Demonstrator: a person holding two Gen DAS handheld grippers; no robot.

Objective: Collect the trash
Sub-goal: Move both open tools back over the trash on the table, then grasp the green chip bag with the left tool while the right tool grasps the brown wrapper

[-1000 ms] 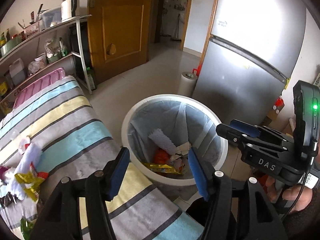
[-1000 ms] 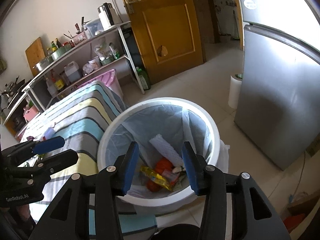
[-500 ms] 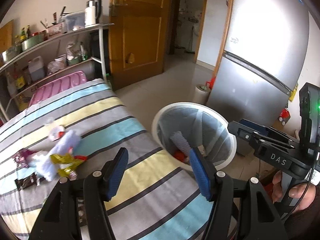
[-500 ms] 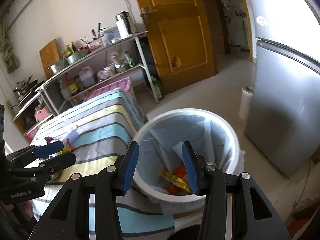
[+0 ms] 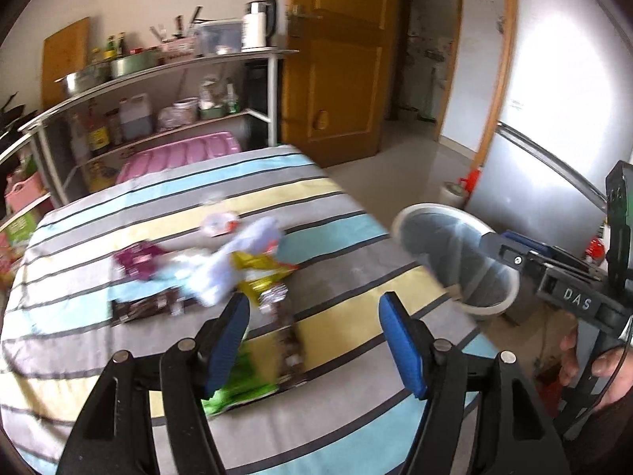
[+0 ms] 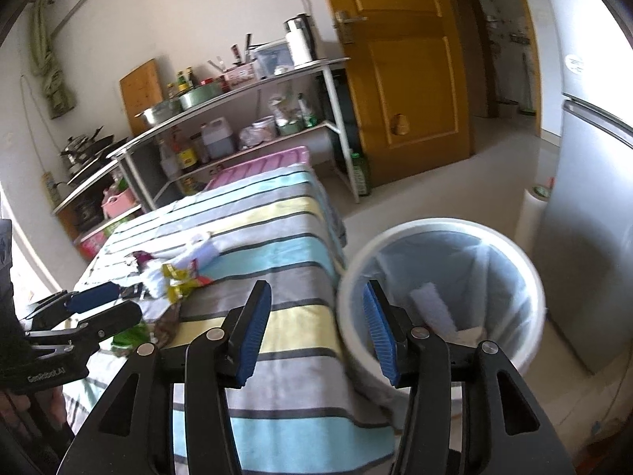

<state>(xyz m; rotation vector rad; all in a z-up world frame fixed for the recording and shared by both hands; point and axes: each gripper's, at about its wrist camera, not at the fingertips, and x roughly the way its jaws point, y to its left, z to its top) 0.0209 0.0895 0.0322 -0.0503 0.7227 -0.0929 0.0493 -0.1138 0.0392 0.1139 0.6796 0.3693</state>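
While both gape wide and empty, left tool [image 5: 312,334] hangs above wrappers [image 5: 253,277]; right tool [image 6: 316,328] beside bin [image 6: 443,233].

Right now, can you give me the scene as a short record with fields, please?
left gripper: open, empty, over the table
right gripper: open, empty, between table and bin
trash pile: wrappers on the striped cloth, ahead of the left fingers
trash bin: white, lined, on the floor beside the table, some trash inside

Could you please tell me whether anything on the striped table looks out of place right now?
Yes: a loose heap of snack wrappers and crumpled white tissue lies scattered on the striped tablecloth rather than in the white bin beside the table.
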